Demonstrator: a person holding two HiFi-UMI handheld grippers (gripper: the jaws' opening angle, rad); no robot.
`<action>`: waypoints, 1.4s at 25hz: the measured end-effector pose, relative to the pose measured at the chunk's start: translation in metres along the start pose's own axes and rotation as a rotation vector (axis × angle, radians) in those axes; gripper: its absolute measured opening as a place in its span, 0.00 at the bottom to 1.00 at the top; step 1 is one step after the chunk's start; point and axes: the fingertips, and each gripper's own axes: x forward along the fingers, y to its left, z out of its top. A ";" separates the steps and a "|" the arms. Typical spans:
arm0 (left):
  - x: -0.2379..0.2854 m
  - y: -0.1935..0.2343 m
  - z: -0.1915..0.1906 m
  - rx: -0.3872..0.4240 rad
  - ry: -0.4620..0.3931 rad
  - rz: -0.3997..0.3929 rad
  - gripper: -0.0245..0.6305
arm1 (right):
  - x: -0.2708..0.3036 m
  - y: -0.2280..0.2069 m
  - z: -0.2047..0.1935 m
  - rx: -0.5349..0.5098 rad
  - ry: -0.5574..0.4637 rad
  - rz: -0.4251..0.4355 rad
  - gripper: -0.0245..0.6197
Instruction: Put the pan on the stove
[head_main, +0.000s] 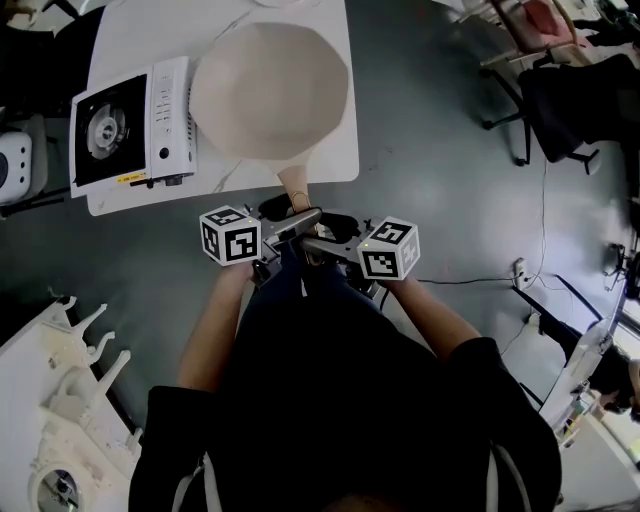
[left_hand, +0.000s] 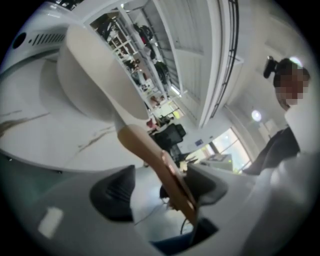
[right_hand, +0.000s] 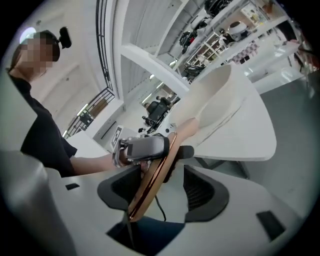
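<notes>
A cream pan (head_main: 270, 90) sits on the white table (head_main: 335, 160), right of a white portable stove (head_main: 112, 132). Its wooden handle (head_main: 296, 188) sticks out past the table's front edge. My left gripper (head_main: 285, 225) and right gripper (head_main: 325, 240) meet at the handle from either side. In the left gripper view the handle (left_hand: 155, 155) runs between the open jaws of the left gripper (left_hand: 165, 187), near the right pad and apart from the left one. In the right gripper view the handle (right_hand: 152, 175) leans by the left pad of the open right gripper (right_hand: 160, 187), clear of the right pad.
A white moulded rack (head_main: 60, 400) stands on the floor at lower left. Office chairs (head_main: 560, 100) are at the upper right, and a cable (head_main: 480, 280) runs across the grey floor. A white device (head_main: 15, 165) sits left of the table.
</notes>
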 end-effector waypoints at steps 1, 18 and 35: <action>0.001 0.000 0.000 -0.007 0.004 -0.014 0.53 | 0.001 0.002 -0.002 0.008 0.019 0.031 0.39; 0.030 -0.021 -0.003 0.104 0.077 -0.218 0.44 | 0.032 0.022 -0.012 -0.040 0.177 0.275 0.38; 0.028 -0.029 -0.008 0.100 0.084 -0.200 0.37 | 0.028 0.031 -0.012 -0.066 0.080 0.311 0.35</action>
